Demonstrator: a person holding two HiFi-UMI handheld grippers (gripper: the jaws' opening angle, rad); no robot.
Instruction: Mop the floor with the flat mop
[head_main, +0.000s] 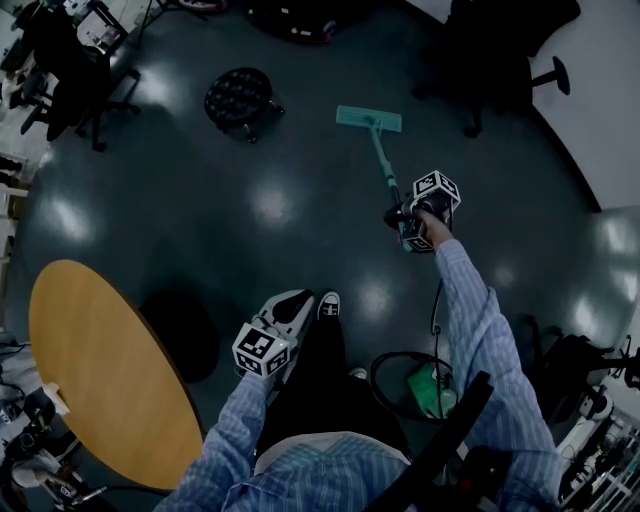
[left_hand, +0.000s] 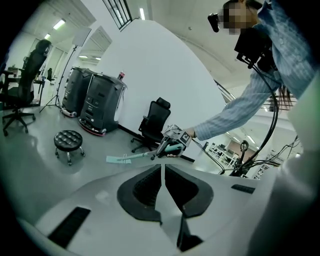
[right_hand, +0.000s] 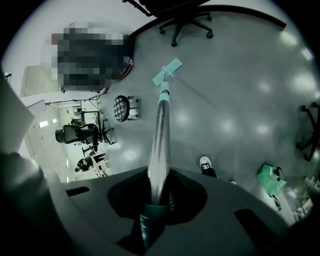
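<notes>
Right gripper (right_hand: 156, 202) pinched the flat mop (head_main: 369, 119) by its handle, which ran out between the jaws (teal grip end). Mop head lay on the floor (head_main: 250, 230), near the stool (head_main: 238, 96). Left gripper (left_hand: 163, 180) jaws were pressed together, empty.

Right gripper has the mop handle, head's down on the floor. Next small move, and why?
Probably pull the mop head back toward the shoe in a short stroke. The right gripper is shut on the handle, the head lies flat on the floor, and the stool stands off to one side, so straight back looks clear.
</notes>
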